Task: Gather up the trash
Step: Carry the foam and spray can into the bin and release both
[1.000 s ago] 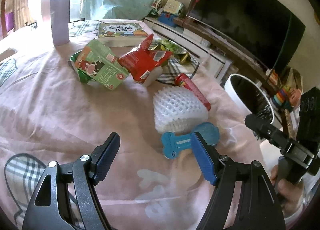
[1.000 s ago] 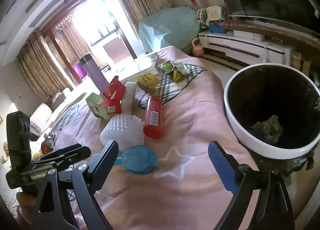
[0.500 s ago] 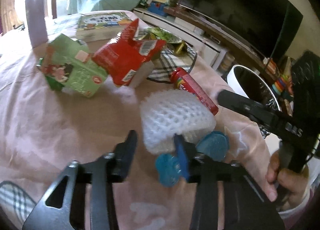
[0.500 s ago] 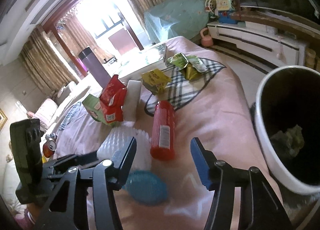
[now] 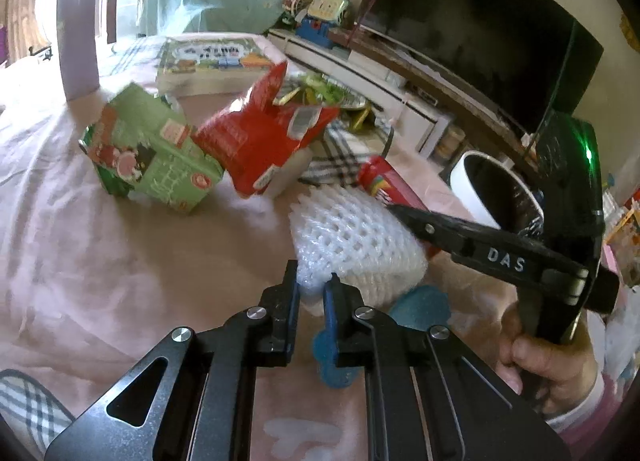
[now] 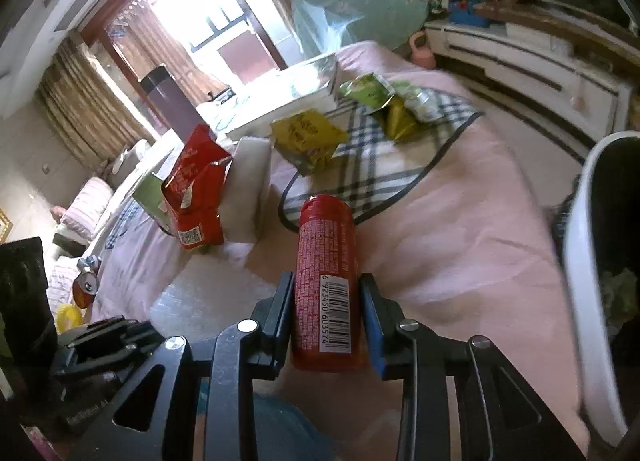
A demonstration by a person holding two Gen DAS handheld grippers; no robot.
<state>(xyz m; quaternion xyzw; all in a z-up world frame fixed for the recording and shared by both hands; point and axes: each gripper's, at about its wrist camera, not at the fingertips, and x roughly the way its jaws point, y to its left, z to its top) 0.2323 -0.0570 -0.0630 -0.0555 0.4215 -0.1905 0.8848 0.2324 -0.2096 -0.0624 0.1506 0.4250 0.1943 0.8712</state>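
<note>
My left gripper (image 5: 311,287) is shut on the near edge of a white foam net sleeve (image 5: 352,237) lying on the pink bed cover. My right gripper (image 6: 326,293) is shut on a red tube can (image 6: 326,261) with a barcode, which lies pointing away from me. The right gripper's body also shows in the left wrist view (image 5: 496,249), over the can's red end (image 5: 384,181). A white bin (image 6: 592,281) with dark trash inside stands at the right of the bed; it also shows in the left wrist view (image 5: 476,189).
A green carton (image 5: 148,153) and red snack bag (image 5: 256,141) lie beyond the foam. A blue bone-shaped lid (image 5: 416,309) lies under my left gripper. Yellow (image 6: 308,133) and green wrappers (image 6: 372,91), a white block (image 6: 248,189), a book (image 5: 212,61) and a purple flask (image 5: 78,29) lie farther back.
Both grippers moved forward and closed: the left on the foam sleeve's edge, the right around the red can. A second ago both were wide open and empty.
</note>
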